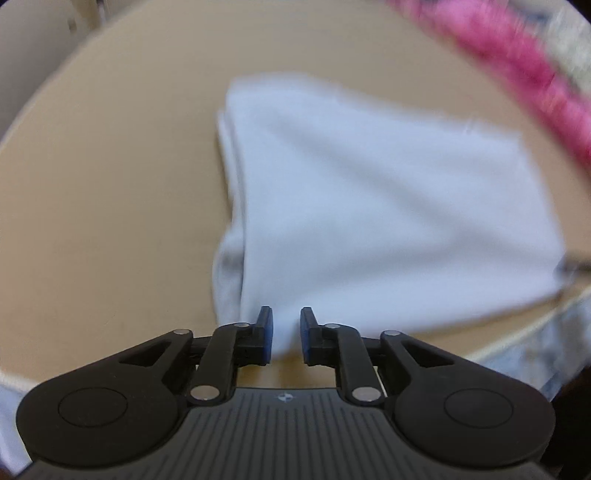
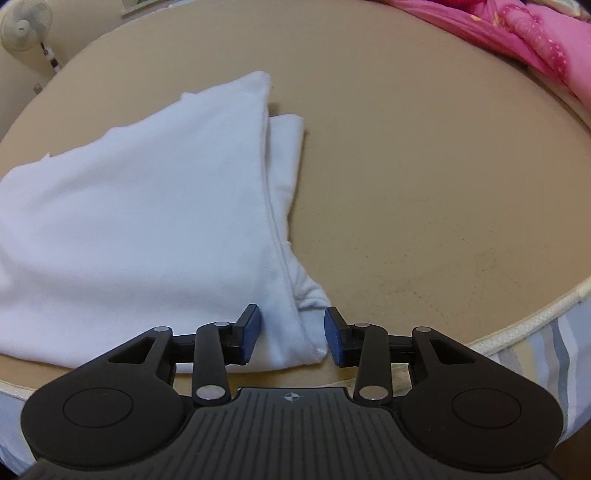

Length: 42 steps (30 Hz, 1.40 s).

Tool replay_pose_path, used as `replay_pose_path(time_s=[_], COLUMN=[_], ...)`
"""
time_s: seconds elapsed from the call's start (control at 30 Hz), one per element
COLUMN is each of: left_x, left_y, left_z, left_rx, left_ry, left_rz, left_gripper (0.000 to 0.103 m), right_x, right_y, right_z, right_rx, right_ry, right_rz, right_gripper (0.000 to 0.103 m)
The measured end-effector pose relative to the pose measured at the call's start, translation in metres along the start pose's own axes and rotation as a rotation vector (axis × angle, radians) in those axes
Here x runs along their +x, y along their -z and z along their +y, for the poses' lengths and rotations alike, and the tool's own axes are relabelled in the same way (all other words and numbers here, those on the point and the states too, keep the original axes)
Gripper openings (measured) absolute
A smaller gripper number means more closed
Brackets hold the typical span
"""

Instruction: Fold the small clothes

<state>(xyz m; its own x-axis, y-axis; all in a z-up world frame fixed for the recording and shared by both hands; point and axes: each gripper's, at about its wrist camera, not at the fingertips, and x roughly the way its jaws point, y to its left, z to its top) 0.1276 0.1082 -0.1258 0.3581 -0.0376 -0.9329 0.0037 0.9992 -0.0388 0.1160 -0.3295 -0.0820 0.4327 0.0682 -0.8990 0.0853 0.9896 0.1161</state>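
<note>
A folded white garment (image 2: 147,206) lies flat on the tan desk (image 2: 424,166), close to its near edge, as both hand-held grippers stand over the garment's near hem. The left gripper (image 1: 286,334) hangs above the near corner on its side, its blue-padded fingers (image 1: 266,332) a narrow way apart with cloth showing in the gap but no pad pressing on it. The right gripper (image 2: 291,338) has its fingers (image 2: 252,332) spread wider, straddling the opposite near corner, where a hemmed layer and a tucked sleeve overlap, again without a grip. By the look of it, one fold has just been laid down and let go. The garment is still a broad panel, so a further fold seems due: each gripper would need to close on a near corner, catching every layer, then carry the hem toward the desk's far edge. A pink cloth (image 2: 524,33) lies bunched at the far right corner, well apart.
</note>
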Motion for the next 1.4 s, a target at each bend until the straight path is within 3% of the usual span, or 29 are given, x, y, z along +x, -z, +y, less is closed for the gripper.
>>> replay_pose_path(time_s=[0.03, 0.1, 0.2, 0.3, 0.33, 0.37, 0.4, 0.53, 0.67, 0.73, 0.77, 0.8, 0.83, 0.9, 1.0, 1.1, 1.17, 1.23, 1.3, 1.4], left_x=[0.003, -0.011, -0.03, -0.025, -0.022, -0.02, -0.018, -0.005, 0.013, 0.016, 0.016, 0.017, 0.016, 0.014, 0.006, 0.007, 0.014, 0.013, 0.013, 0.007], left_y=[0.0, -0.005, -0.007, -0.008, -0.009, -0.009, -0.009, -0.015, -0.022, -0.026, -0.026, -0.026, -0.026, -0.026, -0.027, -0.026, -0.024, -0.024, -0.025, -0.023], left_z=[0.003, 0.018, 0.044, 0.059, 0.061, 0.061, 0.063, 0.058, 0.054, 0.043, 0.038, 0.032, 0.027, 0.021, 0.03, 0.04, 0.035, 0.026, 0.024, 0.027], left_rx=[-0.016, -0.115, -0.25, -0.338, -0.351, -0.361, -0.368, -0.384, -0.359, -0.307, -0.279, -0.257, -0.237, -0.21, -0.275, -0.313, -0.275, -0.218, -0.225, -0.24], left_ry=[-0.011, 0.056, 0.125, 0.133, 0.133, 0.133, 0.134, 0.124, 0.084, 0.049, 0.039, 0.045, 0.06, 0.038, 0.072, 0.088, 0.061, 0.033, 0.043, 0.048], left_rz=[0.016, -0.038, -0.126, -0.108, -0.094, -0.083, -0.077, -0.041, -0.007, -0.019, -0.024, -0.029, -0.033, -0.05, -0.069, -0.047, -0.024, -0.038, -0.044, -0.057], left_gripper=[0.016, 0.019, 0.033, 0.042, 0.047, 0.058, 0.067, 0.072, 0.068, 0.053, 0.04, 0.018, 0.011, 0.009, 0.009, 0.02, 0.022, 0.02, 0.01, 0.007], right_x=[-0.009, -0.037, -0.072, -0.088, -0.082, -0.072, -0.061, -0.05, -0.043, -0.047, -0.048, -0.051, -0.053, -0.052, -0.054, -0.056, -0.056, -0.056, -0.058, -0.062], right_y=[-0.004, -0.017, -0.032, -0.031, -0.028, -0.027, -0.028, -0.035, -0.037, -0.036, -0.034, -0.032, -0.03, -0.031, -0.029, -0.027, -0.026, -0.025, -0.024, -0.023], right_z=[0.0, 0.001, -0.001, -0.006, -0.008, -0.011, -0.012, -0.013, -0.008, -0.008, 0.0, 0.002, 0.005, 0.003, -0.001, -0.005, -0.007, -0.01, -0.014, -0.02], right_rx=[-0.005, -0.019, -0.054, -0.102, -0.096, -0.082, -0.066, 0.0, -0.024, -0.034, -0.04, -0.043, -0.041, -0.034, -0.023, -0.019, -0.023, -0.023, -0.012, 0.005], right_ry=[0.001, -0.034, -0.101, -0.126, -0.131, -0.125, -0.099, -0.126, -0.135, -0.142, -0.14, -0.139, -0.139, -0.141, -0.136, -0.135, -0.133, -0.126, -0.124, -0.124], right_rz=[-0.046, -0.166, -0.312, -0.399, -0.402, -0.373, -0.306, -0.301, -0.284, -0.291, -0.293, -0.291, -0.289, -0.288, -0.289, -0.292, -0.293, -0.291, -0.291, -0.296], right_gripper=[0.04, 0.04, 0.045, 0.051, 0.051, 0.05, 0.05, 0.048, 0.048, 0.048, 0.048, 0.048, 0.048, 0.048, 0.048, 0.048, 0.048, 0.048, 0.048, 0.048])
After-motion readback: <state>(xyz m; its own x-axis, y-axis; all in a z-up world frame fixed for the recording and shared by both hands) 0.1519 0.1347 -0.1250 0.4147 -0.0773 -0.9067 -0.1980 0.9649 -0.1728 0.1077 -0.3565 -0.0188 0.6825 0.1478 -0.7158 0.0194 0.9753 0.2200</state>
